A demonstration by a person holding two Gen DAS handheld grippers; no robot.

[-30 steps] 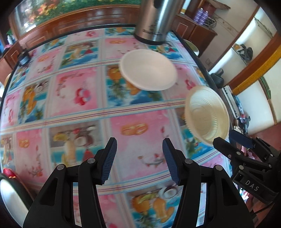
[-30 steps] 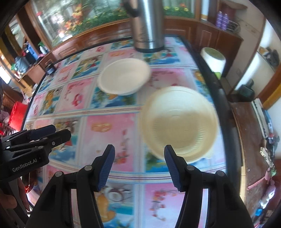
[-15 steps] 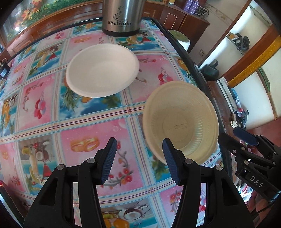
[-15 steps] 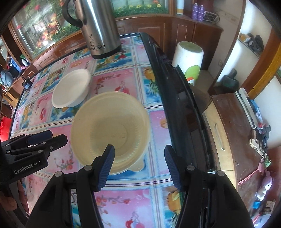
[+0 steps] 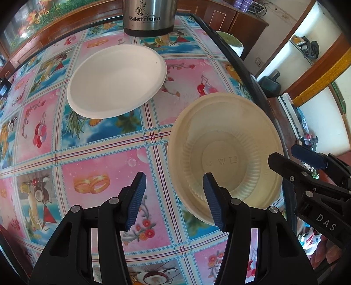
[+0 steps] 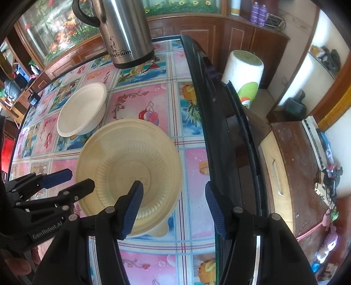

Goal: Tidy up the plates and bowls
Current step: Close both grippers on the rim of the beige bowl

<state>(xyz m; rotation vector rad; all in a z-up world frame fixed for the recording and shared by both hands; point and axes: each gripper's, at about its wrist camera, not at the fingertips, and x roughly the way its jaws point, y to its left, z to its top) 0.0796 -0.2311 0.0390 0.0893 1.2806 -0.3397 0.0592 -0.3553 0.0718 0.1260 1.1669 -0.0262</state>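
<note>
Table w/ pink-blue picture cloth, white bowl, cream ribbed bowl nr edge, steel flask at back

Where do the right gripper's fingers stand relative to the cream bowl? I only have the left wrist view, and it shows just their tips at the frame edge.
Observer: The right gripper straddles the cream bowl at its rim. One finger is over the inside and the other is outside it. The jaws are open and the pads are not pressing.
Operator: Is the white dish behind it a plate or a bowl?
Observer: It's a bowl. The right wrist view shows the raised side wall of the white bowl.
Operator: Is there anything on the cream rim to mind?
Observer: A small tab juts from its near edge. Your view does not show it.
</note>
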